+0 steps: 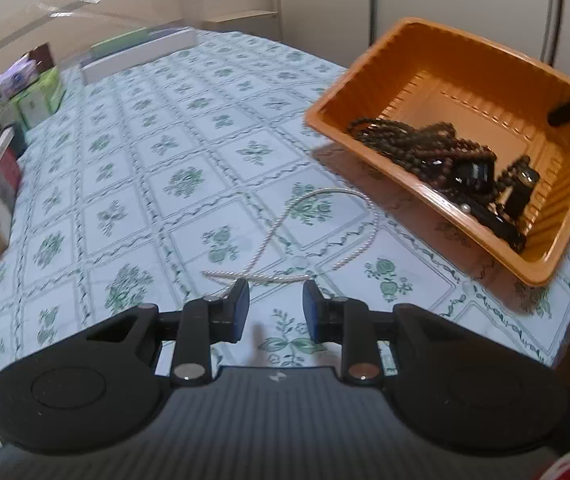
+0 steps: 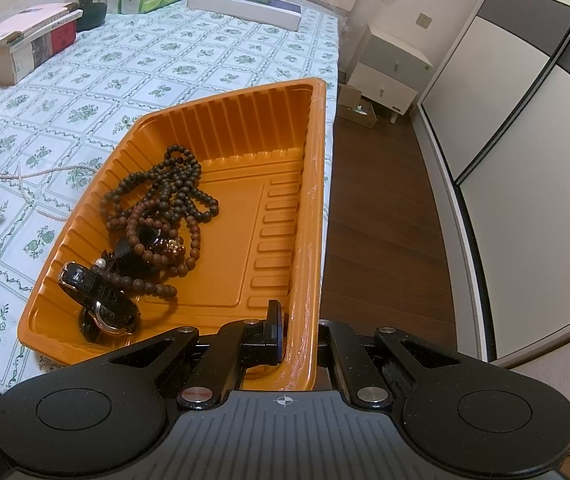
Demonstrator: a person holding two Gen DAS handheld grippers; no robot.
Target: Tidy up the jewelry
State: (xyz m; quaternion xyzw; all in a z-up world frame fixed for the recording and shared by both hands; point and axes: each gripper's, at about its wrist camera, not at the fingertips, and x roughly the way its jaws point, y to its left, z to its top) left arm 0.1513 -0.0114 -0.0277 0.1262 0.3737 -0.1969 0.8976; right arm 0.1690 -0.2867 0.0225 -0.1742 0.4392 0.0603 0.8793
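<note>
My right tongs (image 2: 297, 334) pinch the tilted orange tray (image 2: 309, 200) wall; beads (image 2: 165, 208) may slide out. Left tongs (image 1: 276, 308) open, empty, probably just short of the pearl strand (image 1: 325, 236).

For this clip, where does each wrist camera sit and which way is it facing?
Left wrist: above the tablecloth, looking along the open left gripper at the pearl necklace just beyond the fingertips.
Right wrist: at the table's edge, looking along the right gripper, shut on the orange tray's wall; floor and wardrobe to the right.
Shared: tray, dark bead strands, pearl necklace, and each view catches the other gripper.
</note>
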